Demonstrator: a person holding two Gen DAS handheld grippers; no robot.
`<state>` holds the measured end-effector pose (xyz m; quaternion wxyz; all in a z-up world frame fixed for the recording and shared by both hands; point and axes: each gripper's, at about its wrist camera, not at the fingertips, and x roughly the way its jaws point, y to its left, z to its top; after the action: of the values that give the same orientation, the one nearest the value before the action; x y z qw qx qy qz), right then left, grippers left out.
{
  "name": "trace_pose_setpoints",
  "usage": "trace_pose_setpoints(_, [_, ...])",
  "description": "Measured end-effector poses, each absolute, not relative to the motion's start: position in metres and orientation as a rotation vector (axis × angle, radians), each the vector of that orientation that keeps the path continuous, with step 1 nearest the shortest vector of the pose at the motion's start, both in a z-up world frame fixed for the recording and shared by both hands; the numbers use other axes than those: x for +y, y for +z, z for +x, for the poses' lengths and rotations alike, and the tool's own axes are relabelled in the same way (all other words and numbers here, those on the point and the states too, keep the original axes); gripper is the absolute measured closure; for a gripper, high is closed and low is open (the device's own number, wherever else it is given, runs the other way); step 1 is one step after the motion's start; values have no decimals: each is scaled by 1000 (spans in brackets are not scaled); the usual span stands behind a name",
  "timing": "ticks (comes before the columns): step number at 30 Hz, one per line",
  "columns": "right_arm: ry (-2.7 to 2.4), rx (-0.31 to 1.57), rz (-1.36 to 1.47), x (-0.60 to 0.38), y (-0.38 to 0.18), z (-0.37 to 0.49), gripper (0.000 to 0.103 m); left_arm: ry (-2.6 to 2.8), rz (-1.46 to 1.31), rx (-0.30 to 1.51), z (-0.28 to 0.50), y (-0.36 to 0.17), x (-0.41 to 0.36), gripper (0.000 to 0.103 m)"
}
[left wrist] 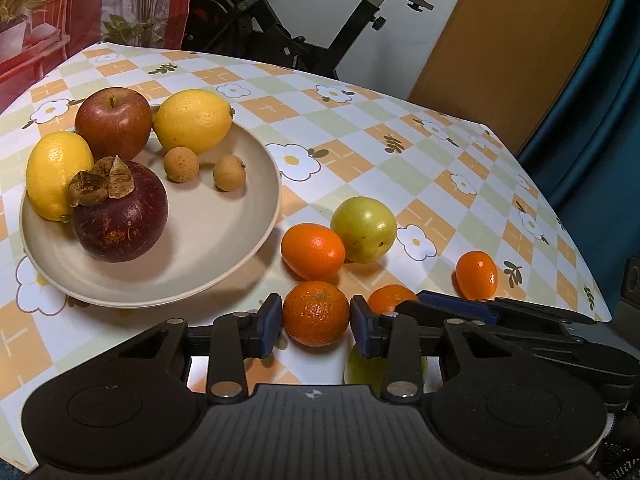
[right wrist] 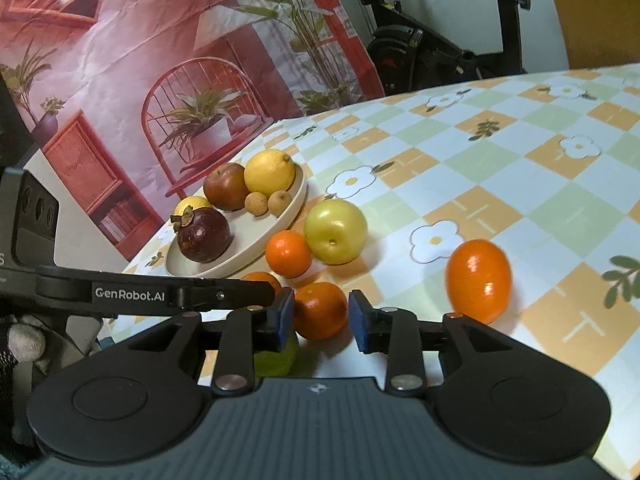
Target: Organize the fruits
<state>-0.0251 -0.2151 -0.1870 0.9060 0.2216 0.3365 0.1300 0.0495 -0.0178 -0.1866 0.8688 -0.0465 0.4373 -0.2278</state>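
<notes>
A beige plate (left wrist: pixel 216 224) (right wrist: pixel 256 254) at the left holds a red apple (left wrist: pixel 113 122), two lemons (left wrist: pixel 194 120), a dark mangosteen (left wrist: pixel 120 216) and two longans (left wrist: pixel 181 164). My left gripper (left wrist: pixel 318 322) is shut on a small mandarin (left wrist: pixel 316 314) that rests on the tablecloth in front of the plate. My right gripper (right wrist: pixel 320 316) (left wrist: pixel 460 306) comes in from the right and stands open; a second mandarin (right wrist: pixel 320 310) (left wrist: pixel 388 298) lies between its tips, with a thin gap at the pads.
Loose on the cloth are a yellow-green round fruit (left wrist: pixel 363 229) (right wrist: pixel 335 231), an orange (left wrist: pixel 313 250) (right wrist: pixel 288 253) and an oval kumquat (left wrist: pixel 477 274) (right wrist: pixel 479 286). Another green fruit (right wrist: pixel 276 356) shows under the grippers. An exercise bike (left wrist: pixel 320 20) stands behind the table.
</notes>
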Motion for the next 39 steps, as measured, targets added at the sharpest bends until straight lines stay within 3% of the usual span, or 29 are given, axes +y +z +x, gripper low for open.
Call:
trace_pose_setpoints(5, [282, 707, 497, -214, -192, -20, 63, -476, -92, 911, 49, -187, -19, 63])
trace_pose_setpoints(11, [274, 688, 471, -212, -189, -22, 71, -467, -86, 905, 48, -187, -19, 64])
trace_pose_setpoints(15, [213, 644, 436, -216, -181, -30, 82, -459, -83, 901, 47, -186, -18, 63])
trace_pose_setpoints(20, [209, 653, 466, -222, -183, -31, 80, -457, -73, 895, 46, -186, -20, 63])
trace_pose_setpoints(28, [267, 702, 476, -210, -189, -19, 66, -460, -74, 896, 46, -187, -19, 63])
trace_pose_setpoints(39, [258, 698, 458, -205, -189, -18, 69, -461, -68, 896, 46, -188, -22, 63])
